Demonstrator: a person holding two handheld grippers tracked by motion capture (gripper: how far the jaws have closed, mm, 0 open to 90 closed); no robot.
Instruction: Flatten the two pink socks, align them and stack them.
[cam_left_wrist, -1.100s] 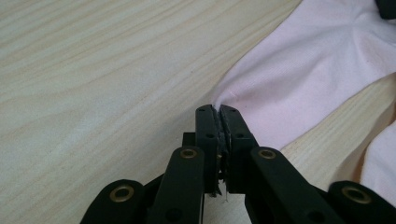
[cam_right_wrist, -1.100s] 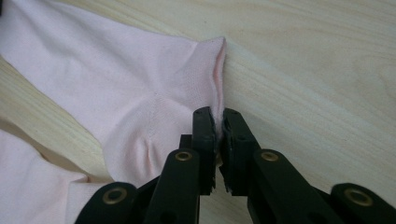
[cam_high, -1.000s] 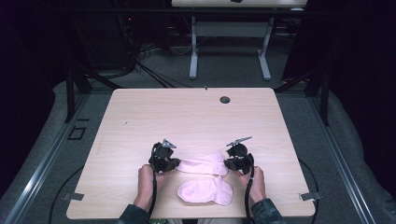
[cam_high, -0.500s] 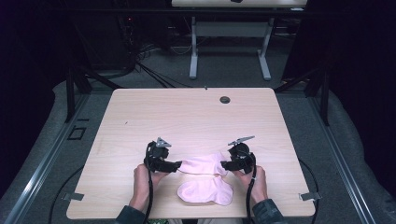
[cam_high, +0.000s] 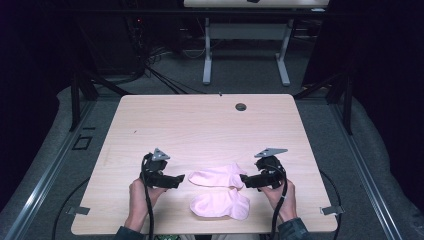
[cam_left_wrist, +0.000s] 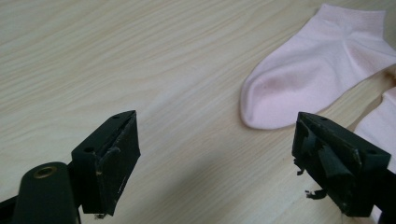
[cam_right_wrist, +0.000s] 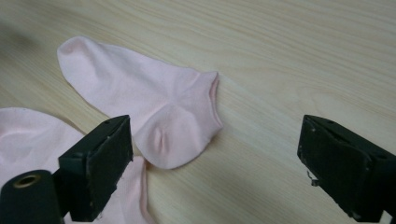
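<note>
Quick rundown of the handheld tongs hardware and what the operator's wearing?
Left tongs and right tongs: black bodies, each topped by a grey three-cornered plate, each trailing a black cable toward the person. Jaws are black blocks with worn, frayed pads; a brass-coloured ring sits at bottom left. Dark sleeve cuffs at the wrists.

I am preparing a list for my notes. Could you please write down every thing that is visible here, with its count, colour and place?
socks: two, pale pink, flat near the table's front edge; far sock between the grippers, near sock just in front of it
table: one, light wood, centre
cable hole: one, dark, near the table's far edge
second table: one, white legs, behind
left gripper: one, black, left of the socks, jaws just opened, nothing between them
right gripper: one, black, right of the socks, jaws just opened, nothing between them
hands: two, holding the grippers
</note>
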